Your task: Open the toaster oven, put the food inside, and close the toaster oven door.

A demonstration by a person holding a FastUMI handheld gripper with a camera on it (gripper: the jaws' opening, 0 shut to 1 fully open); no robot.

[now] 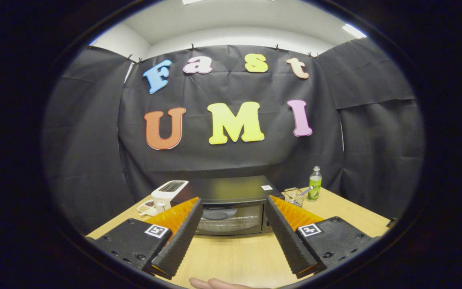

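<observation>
The bench (239, 257) runs pale and bare from the tongs out to the toaster oven (231, 206), which sits dead ahead, beyond the fingertips and framed in the gap between them — its long axis lies crosswise to the tongs' line, its glass door (229, 220) facing them and shut. The tongs (233, 200) stand wide apart, holding nothing, well short of the oven. Opening the door looks to be the step in hand, and it turns on a straight push forward to the door's top edge; the handle there is hard to make out against the dark front. A white toaster (169, 192) stands just left of the oven, with a small plate of food (146, 207) beside it, partly hidden by the left finger. To the right are a wire basket (293, 196) and a green bottle (315, 184). A fingertip of a hand (215, 284) shows cut off at the near bench edge.
</observation>
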